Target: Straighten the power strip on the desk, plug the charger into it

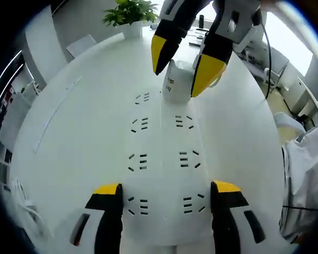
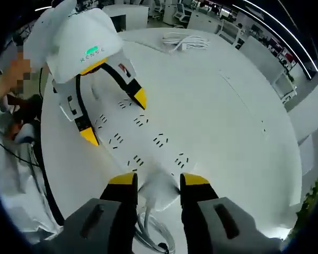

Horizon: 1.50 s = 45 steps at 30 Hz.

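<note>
1. The white desk (image 1: 69, 121) runs under everything; in your left gripper view it stretches from 6 o'clock up to 12 o'clock.
2. The white power strip (image 1: 163, 164) lies flat on the desk, running from 6 o'clock toward 12 o'clock in your left gripper view, with 2 columns of sockets. In your right gripper view it runs from 6 o'clock toward 10 o'clock.
3. Your left gripper (image 1: 167, 198) has its jaws spread wide, straddling the near end of the strip, 1 yellow tip on each side. Whether the tips touch the strip's edges you cannot tell.
4. Your right gripper (image 2: 157, 185) is clamped on the white charger (image 2: 160, 191), jaws pressed against its 2 sides. In your left gripper view it comes in from 12 o'clock.
5. The charger sits at the strip's far end, at 12 o'clock in your left gripper view, touching the strip; how deep it is seated is unclear.
6. A coiled white cable (image 2: 184, 40) lies at 12 o'clock in your right gripper view.
7. A potted plant (image 1: 131, 13) stands at 12 o'clock.
</note>
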{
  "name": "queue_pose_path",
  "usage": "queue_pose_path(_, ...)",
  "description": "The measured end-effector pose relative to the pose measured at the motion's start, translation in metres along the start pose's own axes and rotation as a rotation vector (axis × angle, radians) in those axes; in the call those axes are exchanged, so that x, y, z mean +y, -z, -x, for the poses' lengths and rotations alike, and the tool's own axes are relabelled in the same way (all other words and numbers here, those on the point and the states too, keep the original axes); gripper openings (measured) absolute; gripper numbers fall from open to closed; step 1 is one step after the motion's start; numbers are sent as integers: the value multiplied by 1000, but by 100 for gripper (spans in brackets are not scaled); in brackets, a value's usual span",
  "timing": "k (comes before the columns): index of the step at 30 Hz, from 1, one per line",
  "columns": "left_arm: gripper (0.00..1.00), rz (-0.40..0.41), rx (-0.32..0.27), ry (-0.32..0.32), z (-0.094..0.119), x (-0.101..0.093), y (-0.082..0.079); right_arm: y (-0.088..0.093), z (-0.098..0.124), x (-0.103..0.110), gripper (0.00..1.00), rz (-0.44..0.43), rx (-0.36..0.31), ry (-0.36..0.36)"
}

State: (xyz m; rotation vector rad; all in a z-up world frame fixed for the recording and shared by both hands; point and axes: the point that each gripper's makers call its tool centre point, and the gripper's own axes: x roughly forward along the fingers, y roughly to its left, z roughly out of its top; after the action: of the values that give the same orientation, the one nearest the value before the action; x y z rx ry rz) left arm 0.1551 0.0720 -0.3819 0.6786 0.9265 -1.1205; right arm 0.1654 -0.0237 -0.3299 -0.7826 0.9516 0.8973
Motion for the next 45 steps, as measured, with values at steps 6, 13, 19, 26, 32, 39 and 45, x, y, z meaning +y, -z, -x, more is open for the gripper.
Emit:
queue_pose_path(6,68,2,6,4,0,0,0,2,-1,-3,30,-42,5,12)
queue_pose_path(13,69,-17,1,48,-2,-3,-1,4,2,-3,30,-141,-21,1)
queue_pose_path(19,70,-66,-10,77,-3,-7,-3,11,7,1,31,-196,-37,-20)
queue_pose_path(26,70,-76,-24,82,-3,-8,-4,9,5,-3,35,-206,-91,-25)
queue_pose_path(32,72,-54,-88,80,-4,-7,-5,5,7,-5,37,-256,-175,-44)
queue_pose_path(39,74,-13,-177,73,-5,-6,-8,0,9,-2,40,-266,-256,-53)
queue_pose_path(45,76,72,-237,84,-1,-4,-11,-3,14,0,45,-262,-320,-53)
